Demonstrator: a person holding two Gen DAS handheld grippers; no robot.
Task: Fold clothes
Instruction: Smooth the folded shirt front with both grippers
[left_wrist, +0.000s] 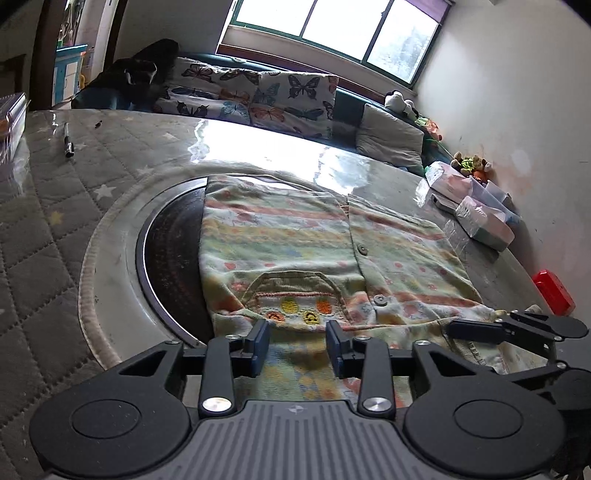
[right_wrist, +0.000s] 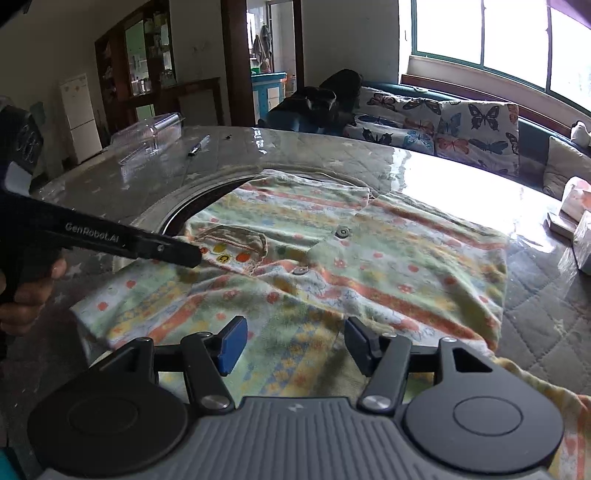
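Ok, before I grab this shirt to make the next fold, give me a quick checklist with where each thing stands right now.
1. Left gripper open: ok, nothing between the pads.
2. Right gripper open: ok, likewise nothing held.
3. Both grippers at the shirt's near edge: ok.
4. Shirt lying flat: not ok, fabric near the pocket is rumpled.
5. Pen clear of the shirt: ok, far across the table.
6. Boxes clear of the fold: cannot tell, they sit close to the shirt's right side.
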